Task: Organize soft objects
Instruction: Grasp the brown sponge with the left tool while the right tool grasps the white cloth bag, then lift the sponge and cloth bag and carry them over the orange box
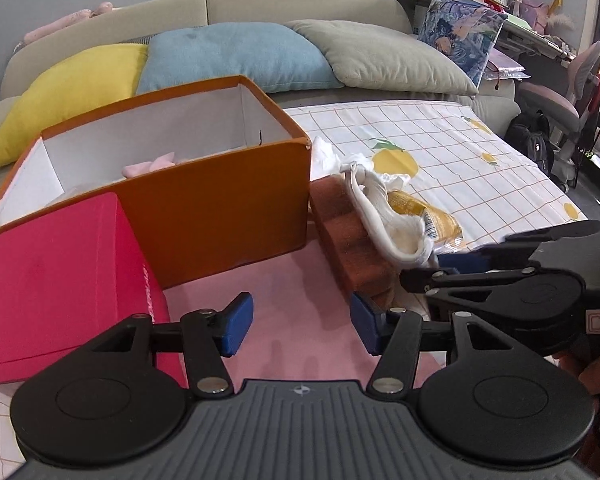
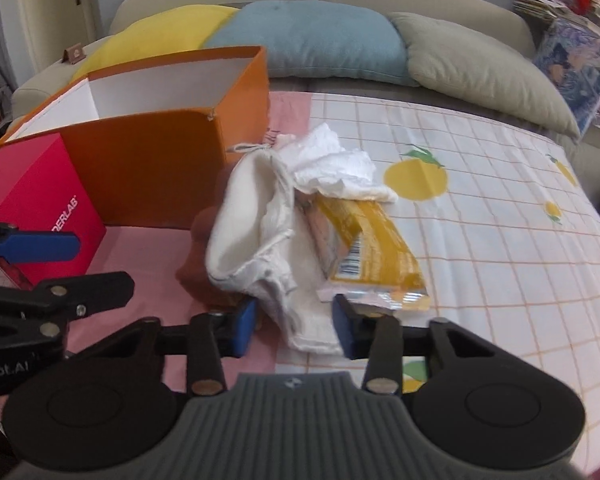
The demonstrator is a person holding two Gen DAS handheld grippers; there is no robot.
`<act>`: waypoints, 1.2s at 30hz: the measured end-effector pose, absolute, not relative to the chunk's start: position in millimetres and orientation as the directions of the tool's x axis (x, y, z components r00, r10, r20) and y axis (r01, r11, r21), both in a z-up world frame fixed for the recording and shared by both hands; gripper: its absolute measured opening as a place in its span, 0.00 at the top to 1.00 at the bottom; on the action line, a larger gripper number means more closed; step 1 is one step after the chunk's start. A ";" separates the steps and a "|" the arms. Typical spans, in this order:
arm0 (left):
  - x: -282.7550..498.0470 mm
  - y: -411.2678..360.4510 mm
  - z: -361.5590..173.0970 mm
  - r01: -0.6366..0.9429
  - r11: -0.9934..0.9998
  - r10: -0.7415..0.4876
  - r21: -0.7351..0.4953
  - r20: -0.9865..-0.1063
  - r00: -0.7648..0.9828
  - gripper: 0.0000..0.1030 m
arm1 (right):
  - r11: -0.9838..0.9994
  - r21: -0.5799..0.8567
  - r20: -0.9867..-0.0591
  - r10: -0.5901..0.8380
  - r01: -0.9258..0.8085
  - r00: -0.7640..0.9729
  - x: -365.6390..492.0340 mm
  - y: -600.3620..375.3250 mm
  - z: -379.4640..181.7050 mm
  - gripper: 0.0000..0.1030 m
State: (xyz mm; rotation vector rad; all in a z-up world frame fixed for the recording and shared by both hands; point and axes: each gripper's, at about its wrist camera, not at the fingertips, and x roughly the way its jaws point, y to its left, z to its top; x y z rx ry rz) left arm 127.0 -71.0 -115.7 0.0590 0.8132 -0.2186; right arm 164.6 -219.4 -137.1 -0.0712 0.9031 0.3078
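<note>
On the bed [image 2: 480, 200] we see, left to right, a red box [image 1: 60, 280], an orange box [image 1: 216, 216], a brown sponge [image 1: 352, 240], a white pouch [image 2: 256, 232] and a yellow packet [image 2: 372, 248]. Our left claw [image 1: 302, 326] hangs open over pink sheet; our right claw [image 2: 294, 326] straddles the pouch's end, not visibly pinching

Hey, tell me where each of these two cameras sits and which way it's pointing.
Left wrist: on the left gripper, facing the headboard over the open orange cardboard box; own fingers, plus the right gripper at right.
Right wrist: on the right gripper, its fingers either side of the white cloth drawstring bag; left gripper at left.
Shared: box, bag, red box, pillows.
</note>
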 end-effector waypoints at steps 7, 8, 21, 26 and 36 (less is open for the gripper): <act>137.5 -78.9 -114.4 0.273 0.959 -0.239 -0.072 -0.723 0.648 0.26 | 0.979 0.138 -0.766 0.201 -0.149 0.611 159.7 -249.3 -125.7 0.95; 140.9 -81.9 -114.5 0.278 0.957 -0.250 -0.083 -0.725 0.642 0.25 | 0.981 0.154 -0.769 0.196 -0.121 0.608 160.2 -256.0 -127.4 0.95; 185.8 -113.0 -132.1 0.252 0.959 -0.258 -0.127 -0.757 0.600 0.30 | 0.973 0.224 -0.784 0.215 -0.059 0.582 165.6 -273.3 -142.7 0.95; 194.2 -111.5 -141.6 0.249 0.957 -0.266 -0.147 -0.786 0.557 0.57 | 0.969 0.221 -0.777 0.243 -0.110 0.580 163.1 -266.4 -139.6 0.95; 145.1 -68.4 -118.4 0.210 0.962 -0.264 -0.173 -0.778 0.570 0.65 | 0.932 0.274 -0.721 0.363 -0.238 0.591 135.6 -236.0 -102.1 0.97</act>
